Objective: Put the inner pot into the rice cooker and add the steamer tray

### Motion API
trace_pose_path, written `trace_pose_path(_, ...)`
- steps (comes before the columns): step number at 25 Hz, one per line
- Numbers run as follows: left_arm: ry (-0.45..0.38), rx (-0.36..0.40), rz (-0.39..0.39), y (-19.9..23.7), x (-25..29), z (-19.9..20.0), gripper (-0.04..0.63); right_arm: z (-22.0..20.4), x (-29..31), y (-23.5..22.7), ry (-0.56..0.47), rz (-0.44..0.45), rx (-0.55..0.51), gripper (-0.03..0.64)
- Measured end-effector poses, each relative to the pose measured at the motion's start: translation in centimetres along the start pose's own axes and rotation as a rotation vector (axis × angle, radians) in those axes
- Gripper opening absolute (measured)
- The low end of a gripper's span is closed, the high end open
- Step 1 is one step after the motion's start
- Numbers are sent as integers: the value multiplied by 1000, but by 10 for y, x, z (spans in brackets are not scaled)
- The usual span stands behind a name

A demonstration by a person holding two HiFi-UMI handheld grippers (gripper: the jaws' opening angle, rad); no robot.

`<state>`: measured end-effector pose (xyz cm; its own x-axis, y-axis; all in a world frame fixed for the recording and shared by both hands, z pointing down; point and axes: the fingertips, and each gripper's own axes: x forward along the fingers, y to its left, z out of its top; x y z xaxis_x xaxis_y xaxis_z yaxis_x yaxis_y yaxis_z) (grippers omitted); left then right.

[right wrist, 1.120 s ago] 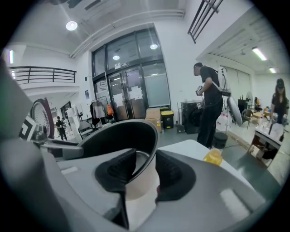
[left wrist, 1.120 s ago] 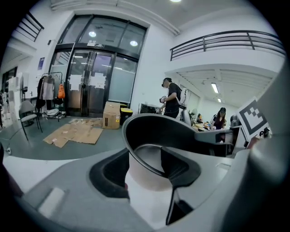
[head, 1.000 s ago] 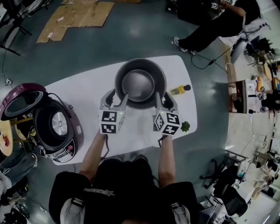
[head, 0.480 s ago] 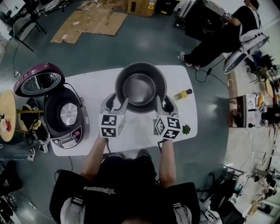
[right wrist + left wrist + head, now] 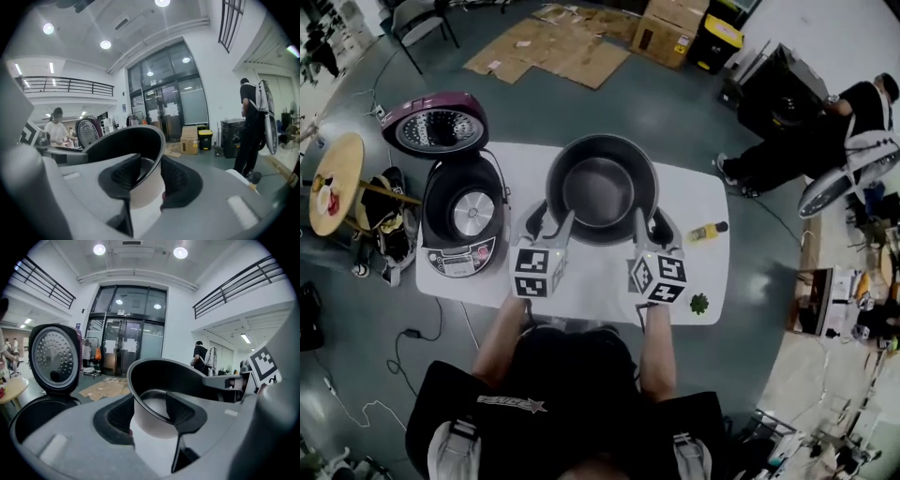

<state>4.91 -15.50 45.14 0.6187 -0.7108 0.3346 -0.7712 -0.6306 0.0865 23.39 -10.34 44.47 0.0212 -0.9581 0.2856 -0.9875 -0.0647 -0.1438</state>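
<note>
I have the inner pot (image 5: 600, 187) gripped from two sides. My left tongs (image 5: 551, 217) bite its near-left rim, one pad inside the dark bowl and the other against the pale outer wall, set narrow on that thin wall. My right tongs (image 5: 650, 223) hold the near-right rim the same way, one pad inside and one outside. The pot sits level between them, open side up, over the middle of the counter (image 5: 591, 281) towards its far edge (from the left gripper view I see white counter under the pot's base, though I cannot tell how far clear it is). The rice cooker (image 5: 464, 220) stands at the counter's left edge, well apart from the pot, its maroon lid (image 5: 436, 127) thrown back over the far left corner, and the round heating plate (image 5: 473, 214) shows in its open well. A small yellow bottle (image 5: 709, 231) lies on its side by the right edge, and a little green item (image 5: 699, 303) sits near the near right corner.
</note>
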Motion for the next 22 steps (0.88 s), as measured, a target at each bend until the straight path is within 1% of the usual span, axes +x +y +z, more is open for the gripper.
trace_pose_path(4, -25, -18, 86, 26, -21, 8, 224, 12, 16, 30, -8, 92, -17, 130)
trace_pose_path(9, -41, -38, 197, 57, -51, 8, 224, 16, 33, 71, -7, 202, -39, 130)
trace_pose_path(18, -76, -70, 383, 124, -113, 4, 224, 18, 59, 164, -5, 386, -73, 130)
trace_pose_path(22, -93, -84, 452, 155, -141, 2, 222, 18, 68, 208, -5, 456, -86, 130)
